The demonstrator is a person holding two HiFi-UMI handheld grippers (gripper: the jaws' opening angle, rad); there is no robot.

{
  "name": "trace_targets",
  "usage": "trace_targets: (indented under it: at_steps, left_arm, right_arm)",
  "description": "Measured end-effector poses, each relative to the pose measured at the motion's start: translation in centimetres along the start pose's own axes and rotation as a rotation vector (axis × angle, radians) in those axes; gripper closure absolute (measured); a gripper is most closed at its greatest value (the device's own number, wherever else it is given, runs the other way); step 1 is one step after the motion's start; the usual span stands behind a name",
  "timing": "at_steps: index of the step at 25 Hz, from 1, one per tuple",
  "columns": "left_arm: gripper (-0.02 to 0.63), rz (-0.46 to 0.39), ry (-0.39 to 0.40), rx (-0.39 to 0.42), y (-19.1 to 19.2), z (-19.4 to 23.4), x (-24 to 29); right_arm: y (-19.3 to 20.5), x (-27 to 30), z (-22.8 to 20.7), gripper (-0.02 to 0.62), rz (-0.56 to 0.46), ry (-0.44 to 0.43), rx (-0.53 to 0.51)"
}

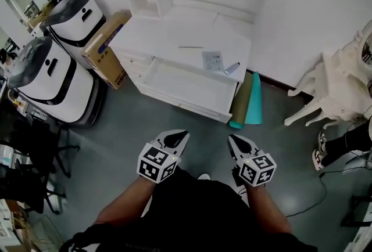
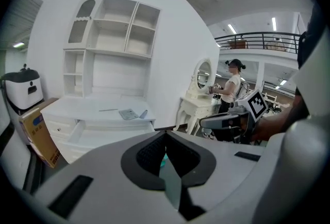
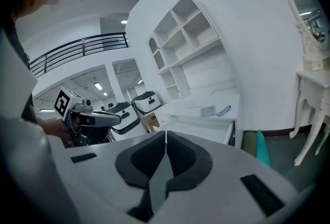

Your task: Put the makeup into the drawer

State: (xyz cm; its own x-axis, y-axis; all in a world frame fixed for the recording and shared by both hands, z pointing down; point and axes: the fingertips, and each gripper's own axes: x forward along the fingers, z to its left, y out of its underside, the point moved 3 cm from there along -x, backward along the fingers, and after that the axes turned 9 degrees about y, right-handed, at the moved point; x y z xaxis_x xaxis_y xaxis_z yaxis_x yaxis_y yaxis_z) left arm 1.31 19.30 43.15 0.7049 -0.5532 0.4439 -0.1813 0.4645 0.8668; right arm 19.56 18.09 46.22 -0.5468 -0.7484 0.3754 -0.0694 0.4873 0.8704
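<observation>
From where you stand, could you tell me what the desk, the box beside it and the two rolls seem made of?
Desk: probably painted wood or board; flat, matte white panels. Box: cardboard; brown faces, folded edges. Teal roll and olive roll: perhaps foam or rubber matting; matte, rolled into tubes, too far to be sure.

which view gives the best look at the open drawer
Head view: it looks steeply down into the open drawer and shows its whole inside. Both gripper views see it from low and side-on, so its inside is mostly hidden.
</observation>
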Motion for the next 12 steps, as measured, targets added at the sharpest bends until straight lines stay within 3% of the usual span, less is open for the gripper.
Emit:
trace_targets:
  at_steps: [12]
  left_arm:
    - [0.595, 0.073, 0.045, -0.006, 0.0, 2.8, 3.3]
  right_arm:
    - [0.3, 2.9, -2.9, 0.566, 0.009, 0.050, 0.064]
